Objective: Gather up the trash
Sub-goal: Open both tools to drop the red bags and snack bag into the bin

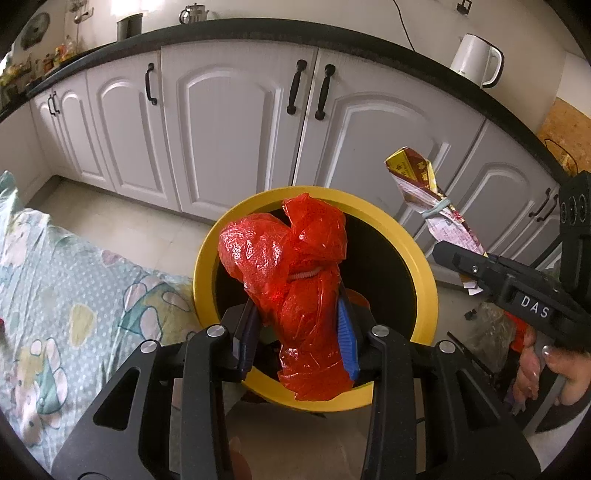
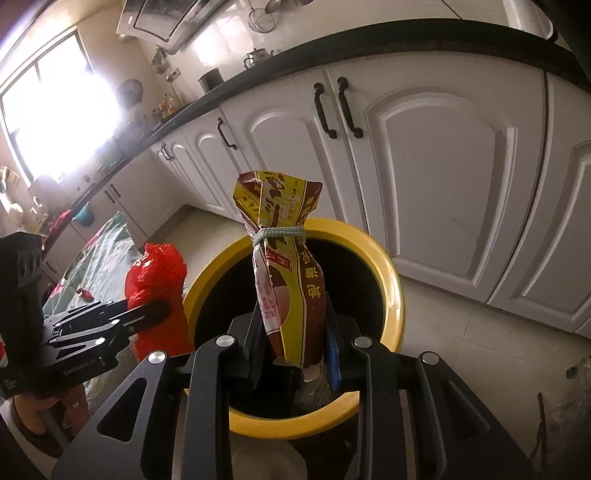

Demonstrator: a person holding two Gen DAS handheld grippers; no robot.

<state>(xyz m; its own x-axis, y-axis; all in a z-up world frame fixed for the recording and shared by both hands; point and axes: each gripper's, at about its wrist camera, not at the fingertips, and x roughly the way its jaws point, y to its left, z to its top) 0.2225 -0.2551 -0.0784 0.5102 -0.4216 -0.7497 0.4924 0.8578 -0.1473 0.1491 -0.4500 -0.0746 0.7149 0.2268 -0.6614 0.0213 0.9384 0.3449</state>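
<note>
Left gripper (image 1: pixel 299 328) clamps a crumpled red plastic bag (image 1: pixel 295 273) above the yellow-rimmed bin (image 1: pixel 424 280), right gripper (image 2: pixel 293 339) clamps a tied yellow-brown snack packet (image 2: pixel 284 258) over the same bin's dark opening, white cabinets (image 1: pixel 236 122) and black countertop (image 1: pixel 258 31) behind.

Left tongs (image 1: pixel 299 332) clamped on a crumpled red plastic bag (image 1: pixel 295 280), held right over the mouth of the yellow-rimmed bin (image 1: pixel 424 280). Right tongs (image 1: pixel 448 254) come in from the right, gripping a tied-off snack packet (image 1: pixel 424 184) beside the rim. White cabinets (image 1: pixel 229 122) behind, white kettle (image 1: pixel 476 59) on the counter (image 1: pixel 258 31), floral cloth (image 1: pixel 55 280) left.
</note>
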